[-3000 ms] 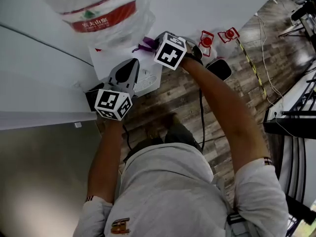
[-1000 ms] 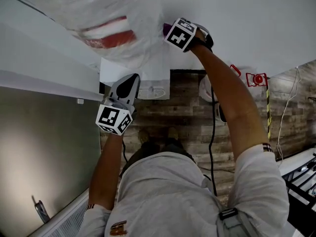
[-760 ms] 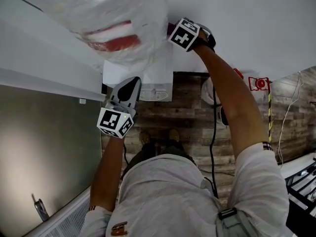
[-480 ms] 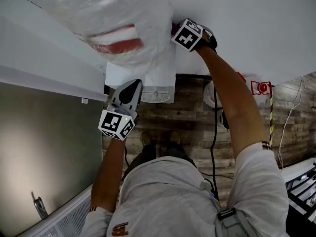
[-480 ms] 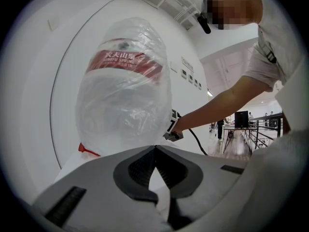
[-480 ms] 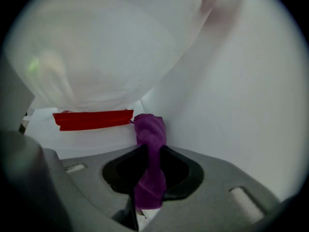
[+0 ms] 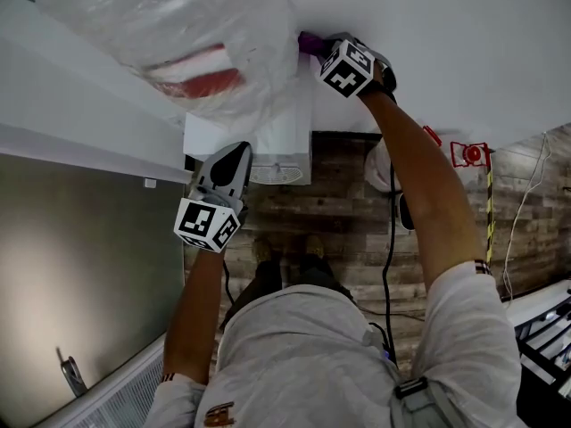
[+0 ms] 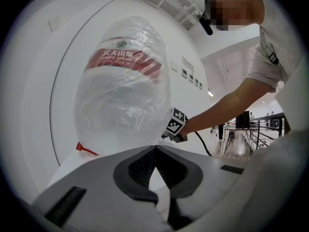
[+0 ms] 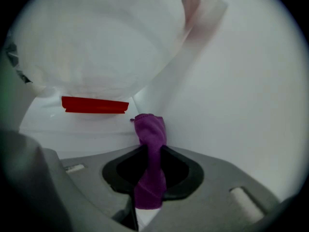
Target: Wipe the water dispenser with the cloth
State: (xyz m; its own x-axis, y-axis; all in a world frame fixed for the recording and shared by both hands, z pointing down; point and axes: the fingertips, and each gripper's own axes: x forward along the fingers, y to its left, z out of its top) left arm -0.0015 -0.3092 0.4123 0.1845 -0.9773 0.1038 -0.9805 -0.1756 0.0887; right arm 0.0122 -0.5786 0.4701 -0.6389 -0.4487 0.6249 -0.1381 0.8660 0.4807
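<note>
Okay, wipe looks under way, not finished, as I judge it. My right gripper (image 7: 319, 48) is clamped shut on the cloth (image 9: 150, 129), a purple strip pinched between the jaws with its free end sticking out ahead. In the head view the cloth (image 7: 309, 41) sits at the top rear of the water dispenser (image 7: 287, 137), just beside the base of the bottle (image 7: 178, 25) and close to the white wall. The cloth end seems to touch the white top there, but I can't confirm contact. No wet streaks or dirt show, so I can't tell which surfaces are already clean. Going by where the cloth is, I'd guess the front face, the sides and the area round the drip tray (image 7: 278, 175) are left to do. My left gripper (image 8: 155, 148) has its jaws together, tips meeting, with nothing in them. It hangs in front of the dispenser, apart from it, and in the head view the left gripper (image 7: 234, 152) points at the front edge. Containers: the bottle (image 8: 123, 95) is upside down on the dispenser, wrapped in crinkled clear film, with a red label band (image 8: 124, 57) near its upper end. How much water is inside I can't tell through the film. A red tab (image 9: 94, 104) shows by the bottle base. The drip tray's contents are too small to make out.
</note>
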